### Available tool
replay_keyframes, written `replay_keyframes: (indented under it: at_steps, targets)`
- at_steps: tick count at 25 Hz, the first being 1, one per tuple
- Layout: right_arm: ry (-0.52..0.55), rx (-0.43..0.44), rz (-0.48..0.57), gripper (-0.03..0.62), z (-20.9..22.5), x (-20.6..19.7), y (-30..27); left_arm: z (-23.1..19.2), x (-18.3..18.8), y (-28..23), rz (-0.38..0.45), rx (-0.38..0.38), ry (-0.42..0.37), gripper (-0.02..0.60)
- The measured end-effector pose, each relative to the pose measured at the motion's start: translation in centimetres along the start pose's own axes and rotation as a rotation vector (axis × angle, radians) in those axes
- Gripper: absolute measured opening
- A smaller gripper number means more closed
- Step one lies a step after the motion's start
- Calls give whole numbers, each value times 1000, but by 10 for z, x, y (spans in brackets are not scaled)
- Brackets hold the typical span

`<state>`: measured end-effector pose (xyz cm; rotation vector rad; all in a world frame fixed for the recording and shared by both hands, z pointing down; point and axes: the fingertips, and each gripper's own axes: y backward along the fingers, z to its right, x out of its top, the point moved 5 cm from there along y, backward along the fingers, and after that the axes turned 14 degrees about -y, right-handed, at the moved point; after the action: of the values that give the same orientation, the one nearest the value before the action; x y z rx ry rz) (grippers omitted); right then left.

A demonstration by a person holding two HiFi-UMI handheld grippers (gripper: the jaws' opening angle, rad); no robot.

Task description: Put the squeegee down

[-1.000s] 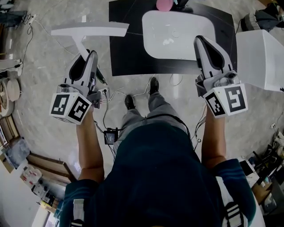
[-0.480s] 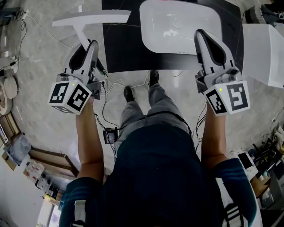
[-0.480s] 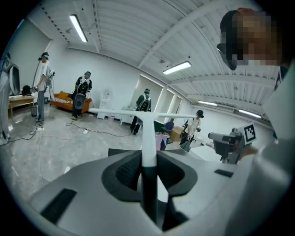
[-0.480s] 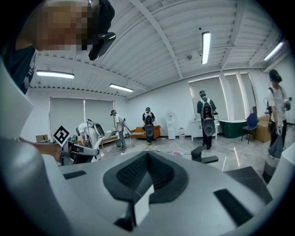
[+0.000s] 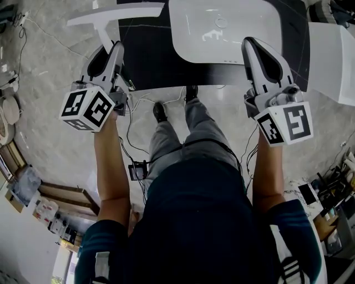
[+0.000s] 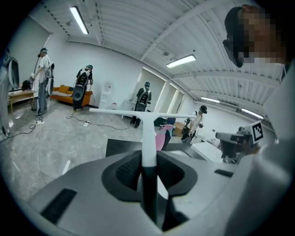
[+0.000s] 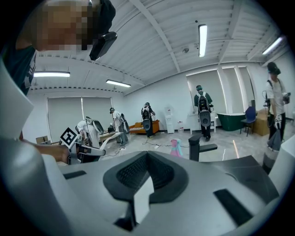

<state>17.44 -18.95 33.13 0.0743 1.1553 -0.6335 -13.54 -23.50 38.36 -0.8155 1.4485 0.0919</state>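
The squeegee [image 5: 115,15] is white with a long T-shaped blade and a black lower handle. My left gripper [image 5: 117,45] is shut on that handle, at the left edge of the black counter [image 5: 150,61]. In the left gripper view the squeegee [image 6: 148,138] stands up between the pads of the left gripper [image 6: 148,184], with its blade level across the top. My right gripper [image 5: 248,43] hovers over the white basin [image 5: 222,28]. In the right gripper view the right gripper [image 7: 143,193] has a narrow gap between its jaws. White shows through the gap and nothing is gripped there.
A white cabinet [image 5: 333,55] stands right of the counter. A black faucet [image 7: 199,150] and a pink object [image 7: 175,148] sit at the counter's far side. Cables [image 5: 136,111] run over the floor by the person's shoes [image 5: 161,111]. Other people stand farther back in the room.
Both grippers have sunk lower toward the counter. The squeegee stays held in the left gripper, and its blade now lies nearer the counter's left corner.
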Motion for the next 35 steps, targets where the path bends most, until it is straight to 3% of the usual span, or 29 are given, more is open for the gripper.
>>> replay_keyframes:
  at_steps: [20, 35]
  targets:
    - [-63, -31, -60, 5, 23, -38, -13, -13, -57, -66, -129, -12, 52, 91]
    - [-73, -44, -68, 5, 21, -36, -12, -20, -76, -88, -179, 4, 78, 91]
